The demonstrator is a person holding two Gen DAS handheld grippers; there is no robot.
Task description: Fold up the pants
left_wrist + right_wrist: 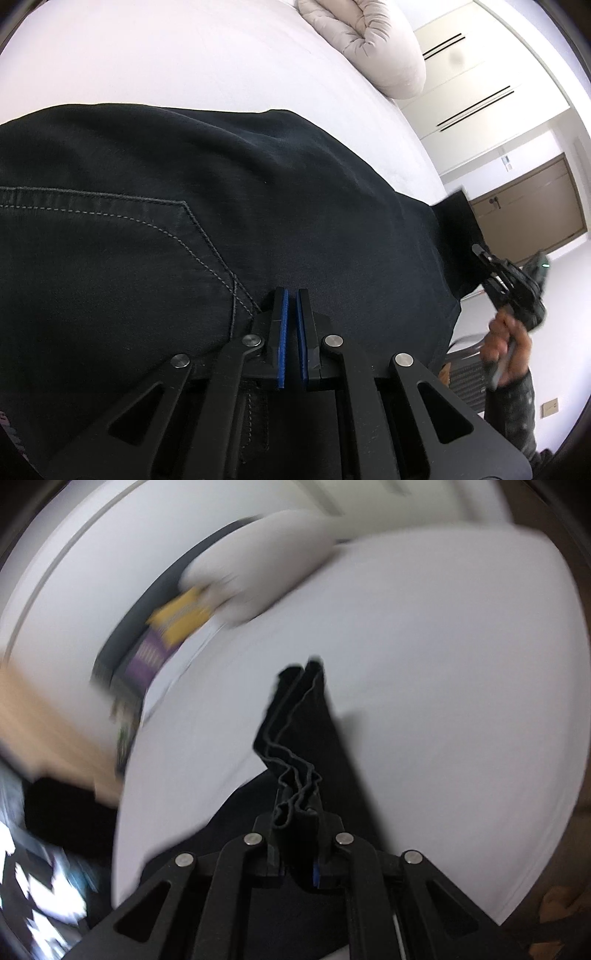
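Tongs first: your right tongs [297, 812] are clenched on the stacked leg hems, lifted off the bed [424, 664]. Left tongs [291, 314] sit nearly closed w/ a thin gap, gripping nothing, over the dark jeans [184, 206] by the back pocket. Looks like the lengthwise-to-half fold: next, carry hems toward the waist & align edges. Fabric lies mostly flat, stitching pale.

The dark denim pants [229, 221] lie spread flat just ahead of and under the left fingers [282, 325], a stitched back pocket to their left. Their bunched hem ends stand pinched between the right fingers [325, 827].
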